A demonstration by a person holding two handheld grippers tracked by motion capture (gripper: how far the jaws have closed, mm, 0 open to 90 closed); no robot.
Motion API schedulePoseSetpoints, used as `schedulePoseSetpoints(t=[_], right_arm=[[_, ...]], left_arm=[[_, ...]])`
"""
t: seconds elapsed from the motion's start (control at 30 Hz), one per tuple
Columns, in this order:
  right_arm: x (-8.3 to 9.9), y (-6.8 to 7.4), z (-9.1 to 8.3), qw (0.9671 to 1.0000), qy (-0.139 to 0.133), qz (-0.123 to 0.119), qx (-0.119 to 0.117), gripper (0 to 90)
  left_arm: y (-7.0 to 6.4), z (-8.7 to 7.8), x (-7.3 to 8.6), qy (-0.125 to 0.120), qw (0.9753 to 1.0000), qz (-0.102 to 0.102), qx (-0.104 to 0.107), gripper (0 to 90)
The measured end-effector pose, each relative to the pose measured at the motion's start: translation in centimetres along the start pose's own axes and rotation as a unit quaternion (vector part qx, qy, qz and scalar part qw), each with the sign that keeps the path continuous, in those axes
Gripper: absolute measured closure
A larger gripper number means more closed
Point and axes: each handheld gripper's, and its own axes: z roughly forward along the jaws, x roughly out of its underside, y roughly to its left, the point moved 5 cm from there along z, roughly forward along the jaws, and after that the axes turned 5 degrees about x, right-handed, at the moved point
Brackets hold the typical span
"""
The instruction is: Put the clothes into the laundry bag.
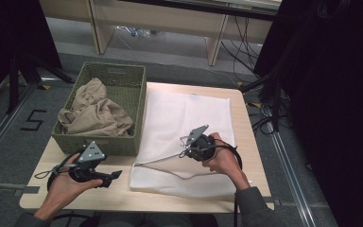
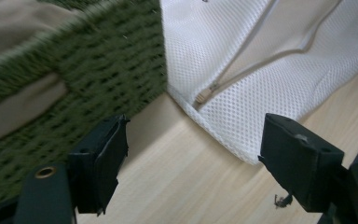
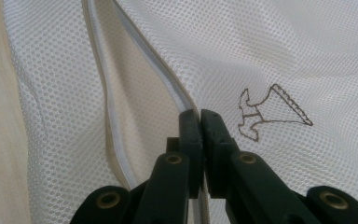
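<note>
A white mesh laundry bag (image 1: 184, 113) lies flat on the wooden table (image 1: 246, 179), its zipper edge open along the near side. My right gripper (image 1: 185, 152) is shut on the upper zipper edge (image 3: 158, 79) and holds it raised off the lower layer; its jaws (image 3: 200, 114) pinch the mesh beside a small brown stitched mark (image 3: 270, 114). My left gripper (image 1: 116, 175) hovers open over bare table just left of the bag's near left corner. In the left gripper view (image 2: 196, 140) nothing sits between its jaws; the zipper end (image 2: 205, 93) lies ahead.
A green woven basket (image 1: 139, 109) stands on the table's left half, touching the bag's left edge, with crumpled beige cloth (image 1: 97, 116) inside. Its side wall (image 2: 88, 79) is close to the left jaw. Floor, cables and stands surround the table.
</note>
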Motion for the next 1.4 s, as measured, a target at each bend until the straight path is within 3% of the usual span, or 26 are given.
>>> schedulePoseSetpoints(t=[0.03, 0.1, 0.17, 0.33, 0.5, 0.67, 0.87, 0.97, 1.03, 1.27, 1.4], right_arm=[[0.0, 0.1, -0.1, 1.0, 0.004, 0.009, 0.001, 88.6], [-0.2, -0.1, -0.1, 1.0, 0.0, -0.001, 0.002, 88.6], [-0.2, 0.0, -0.1, 1.0, 0.001, 0.005, -0.001, 88.6], [-0.2, 0.0, -0.1, 1.0, 0.004, 0.002, -0.002, 88.6], [-0.2, 0.0, 0.0, 1.0, 0.006, -0.006, -0.001, 88.6], [-0.1, 0.0, 0.0, 1.0, 0.005, -0.006, -0.003, 88.6], [0.1, 0.1, 0.3, 0.9999, 0.008, -0.006, -0.006, 88.6], [0.1, 0.1, 0.3, 0.9999, 0.009, -0.007, -0.007, 88.6], [0.1, 0.1, 0.3, 0.9999, 0.01, -0.004, -0.009, 88.6], [0.3, 0.2, 0.6, 0.9998, 0.012, -0.01, -0.01, 88.6], [0.3, 0.2, 0.6, 0.9998, 0.013, -0.006, -0.01, 88.6]], left_arm=[[0.3, -0.4, -0.2, -0.001, 1.0, -0.002, -0.003, 22.8], [0.9, -1.2, -0.8, -0.002, 0.9999, -0.007, -0.013, 22.8], [1.6, -1.9, -1.3, -0.001, 0.9997, -0.01, -0.024, 22.8], [4.2, -3.8, -3.2, 0.014, 0.9978, -0.02, -0.061, 23.0], [8.2, -4.9, -5.3, 0.05, 0.9922, -0.034, -0.109, 23.1], [11.8, -4.4, -6.6, 0.068, 0.9875, -0.056, -0.131, 22.9], [15.2, -2.4, -7.5, 0.085, 0.9847, -0.084, -0.127, 22.4], [16.7, -1.2, -7.7, 0.079, 0.9851, -0.1, -0.115, 21.6], [17.4, -0.4, -7.7, 0.087, 0.9841, -0.102, -0.117, 22.2], [18.1, 2.0, -7.2, 0.111, 0.981, -0.135, -0.085, 15.4], [17.8, 3.0, -7.5, 0.113, 0.9828, -0.131, -0.063, 14.8]])
